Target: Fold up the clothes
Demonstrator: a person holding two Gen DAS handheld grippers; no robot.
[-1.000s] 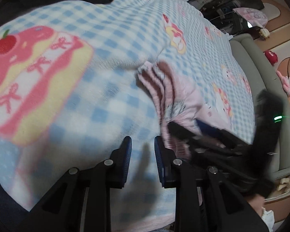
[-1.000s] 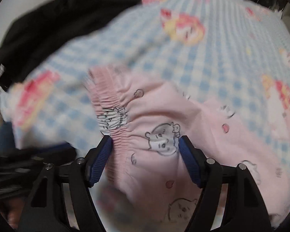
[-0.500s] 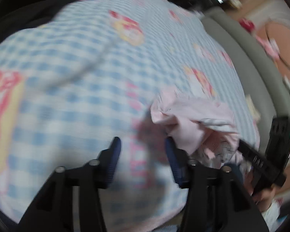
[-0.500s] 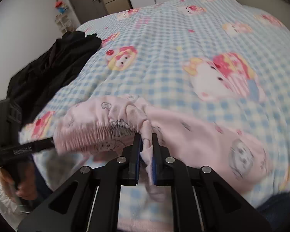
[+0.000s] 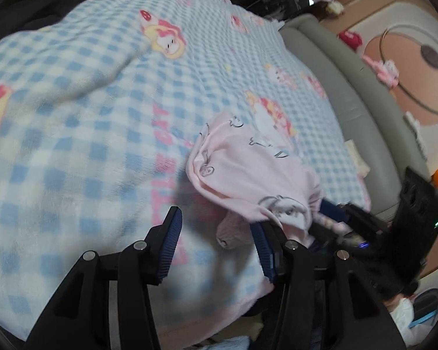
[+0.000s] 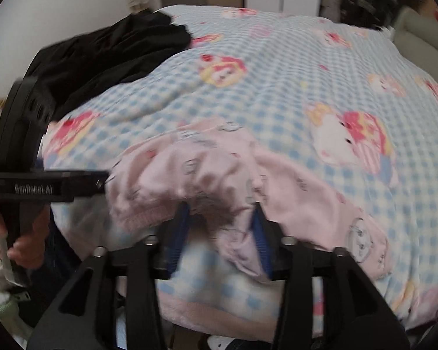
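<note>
A small pink garment (image 5: 248, 172) printed with cartoon animals lies bunched near the front edge of the blue checked blanket (image 5: 87, 134). My left gripper (image 5: 219, 245) is open just short of it, and a lobe of pink cloth hangs by its right finger (image 5: 265, 250). In the right wrist view the same pink garment (image 6: 207, 166) is heaped over my right gripper (image 6: 220, 233). Its jaws are opening, with loose folds between them that the pads do not pinch. The left gripper (image 6: 52, 188) reaches the garment's left edge, gripped by a hand (image 6: 23, 239).
A black garment (image 6: 108, 55) lies piled at the far left of the blanket (image 6: 306, 73). A grey padded edge (image 5: 350, 96) runs along the bed's right side, with toys and a hoop on the floor beyond. Cupboards stand behind the bed.
The right gripper, shut on a fold of the pink waistband half a second ago, now has its jaws apart. The left gripper's jaws widened and it shifted; the garment now sits more bunched.
</note>
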